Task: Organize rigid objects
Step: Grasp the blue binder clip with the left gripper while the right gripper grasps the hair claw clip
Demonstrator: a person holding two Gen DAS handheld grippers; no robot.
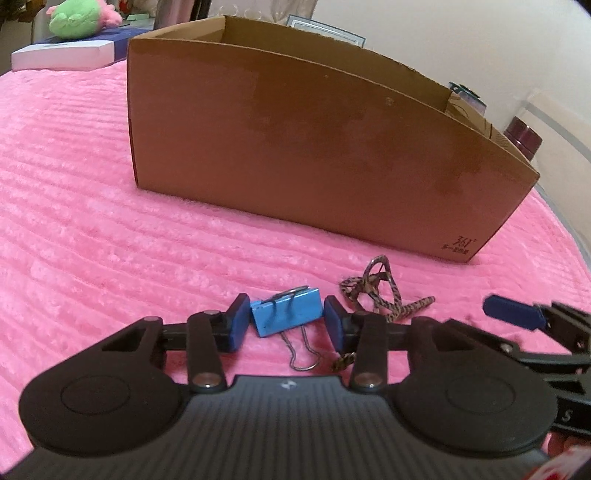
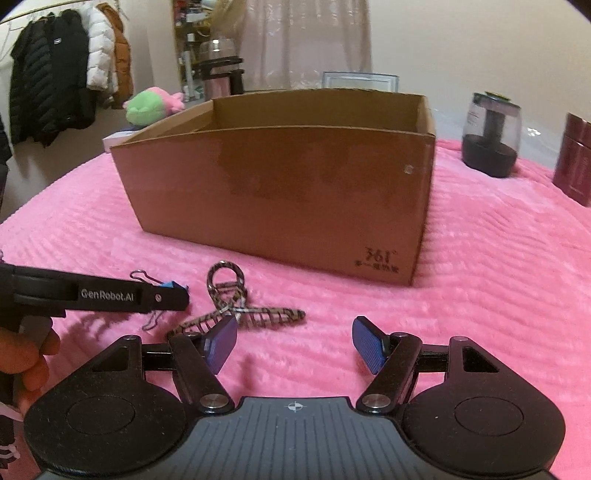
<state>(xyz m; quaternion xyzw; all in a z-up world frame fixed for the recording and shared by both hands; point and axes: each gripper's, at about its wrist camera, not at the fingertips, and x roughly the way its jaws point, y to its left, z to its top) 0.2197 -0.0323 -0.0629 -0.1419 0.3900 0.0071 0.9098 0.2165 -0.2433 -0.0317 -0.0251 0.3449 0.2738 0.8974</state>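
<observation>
Pink plush cover (image 1: 92, 229), ribbed in soft ridges, spread across the whole surface; whether a desk or a bed lies under it cannot be told.

Open-topped cardboard box (image 1: 314, 140), brown, matte, rectangular, small dark print at lower right corner of its near wall; standing on the cover behind the small items.

At the far edge, right wrist view: clear rounded jar with dark base (image 2: 489, 136); dark red cylinder (image 2: 576, 162) just beside it. Far left: green and pink plush toy (image 1: 79, 20), flat white box (image 1: 62, 55).

Left tongs (image 1: 287, 324): black arms, blue ribbed pads, parted, straddling a blue binder clip (image 1: 286, 312) — painted metal, folded-wedge body, thin wire handles. Pads close to the clip's sides; contact not evident. Clip lying on the cover, in front of the box.

Right tongs (image 2: 293, 345): wide open, gripping nothing, low over bare pink cover.

Leopard-print hair claw (image 2: 236, 306): glossy plastic, looped handle, curved teeth, lying on the cover just right of the clip, near the left pad (image 2: 221, 343) of the right tongs.
</observation>
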